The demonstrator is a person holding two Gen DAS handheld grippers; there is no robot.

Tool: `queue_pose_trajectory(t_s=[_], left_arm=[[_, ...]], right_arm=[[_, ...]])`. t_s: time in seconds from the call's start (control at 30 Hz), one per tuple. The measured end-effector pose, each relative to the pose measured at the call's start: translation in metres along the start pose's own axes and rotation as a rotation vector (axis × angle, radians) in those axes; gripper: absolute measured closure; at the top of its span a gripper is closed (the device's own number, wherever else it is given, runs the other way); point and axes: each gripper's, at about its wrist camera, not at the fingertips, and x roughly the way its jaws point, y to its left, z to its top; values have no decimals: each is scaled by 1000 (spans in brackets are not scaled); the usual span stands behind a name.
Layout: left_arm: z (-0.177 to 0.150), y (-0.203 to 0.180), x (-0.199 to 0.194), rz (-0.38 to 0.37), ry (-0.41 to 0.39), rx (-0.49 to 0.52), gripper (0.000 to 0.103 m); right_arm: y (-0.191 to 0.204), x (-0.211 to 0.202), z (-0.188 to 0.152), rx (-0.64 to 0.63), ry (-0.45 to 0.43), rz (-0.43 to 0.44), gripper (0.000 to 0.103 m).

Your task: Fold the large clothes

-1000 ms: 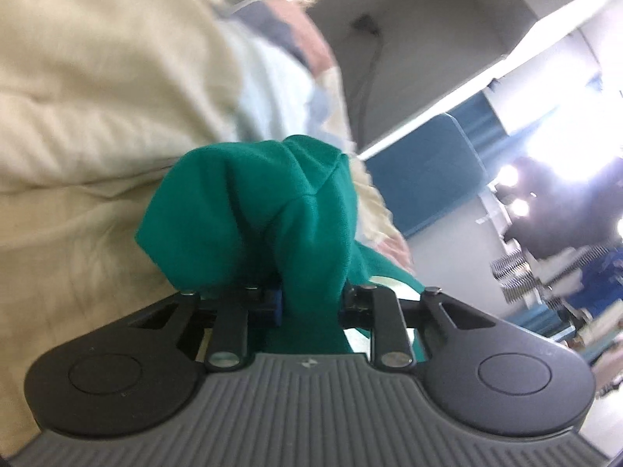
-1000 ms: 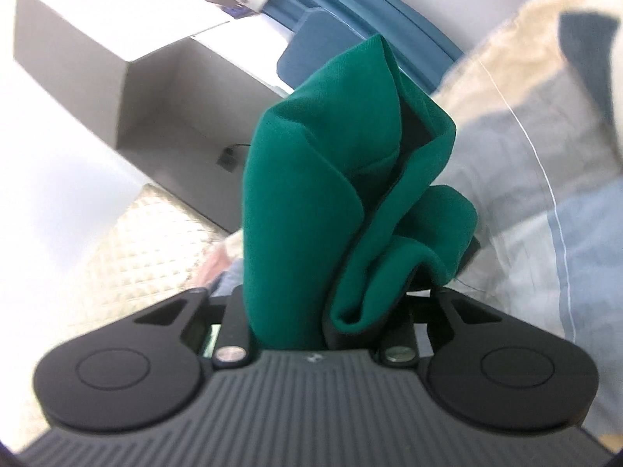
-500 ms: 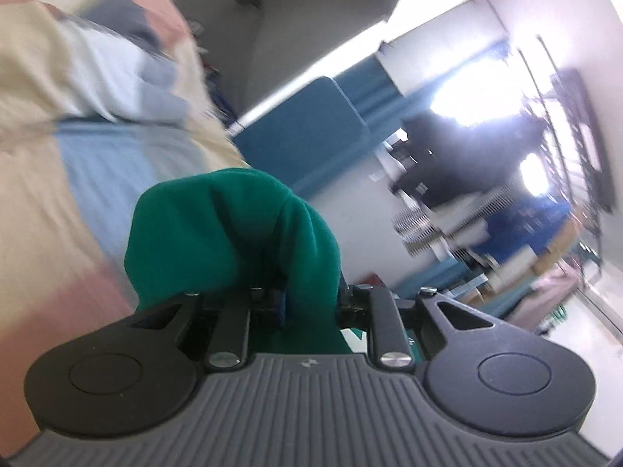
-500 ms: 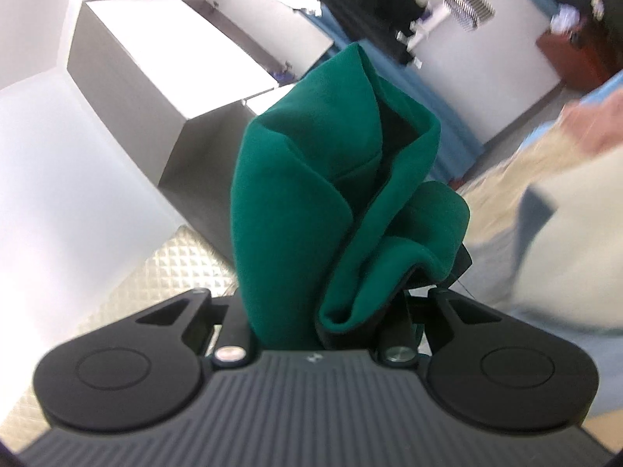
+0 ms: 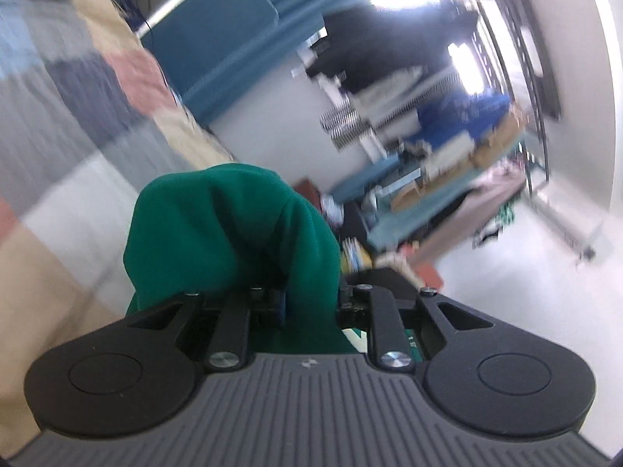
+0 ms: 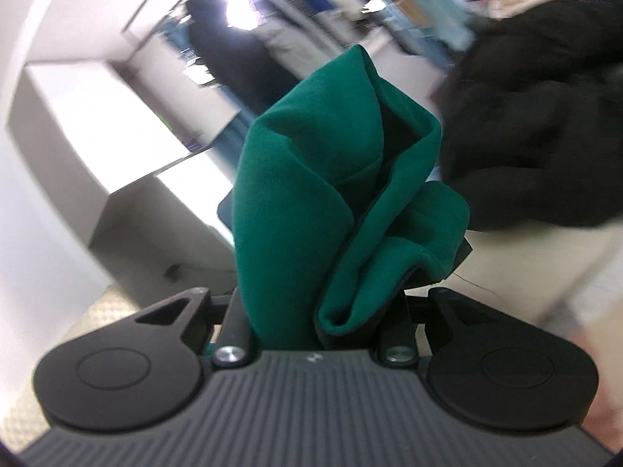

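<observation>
A green garment (image 5: 229, 233) bulges out of my left gripper (image 5: 309, 305), whose jaws are shut on a bunched fold of it; the cloth covers the fingertips. In the right wrist view another part of the same green garment (image 6: 323, 202) stands up in thick folds from my right gripper (image 6: 319, 311), also shut on it. Both grippers are lifted and point nearly level, so the rest of the garment is out of sight below them.
A patchwork bed cover (image 5: 66, 124) in blue, pink and cream runs along the left. Beyond it stand a blue padded headboard (image 5: 218, 39), cluttered shelves (image 5: 447, 144) and white floor (image 5: 525, 257). On the right side, a dark bulky garment (image 6: 545, 136) and a white cabinet (image 6: 89, 124) show.
Both grippers swung sideways and a little upward with the green garment. The bed cover slid out of the middle of each view and the room's far side came in.
</observation>
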Motion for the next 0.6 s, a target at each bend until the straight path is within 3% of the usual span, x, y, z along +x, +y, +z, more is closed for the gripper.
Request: queue_pose_trajectory(t_s=[0.27,0.6], left_arm=[[-52,44,14,11,74,41,75],[-91,74,25,95,156,96,66]], right_arm=[[-86,-23,-46,160,-73,-65,72],[-141,-24,-86,299,-107,-98,66]])
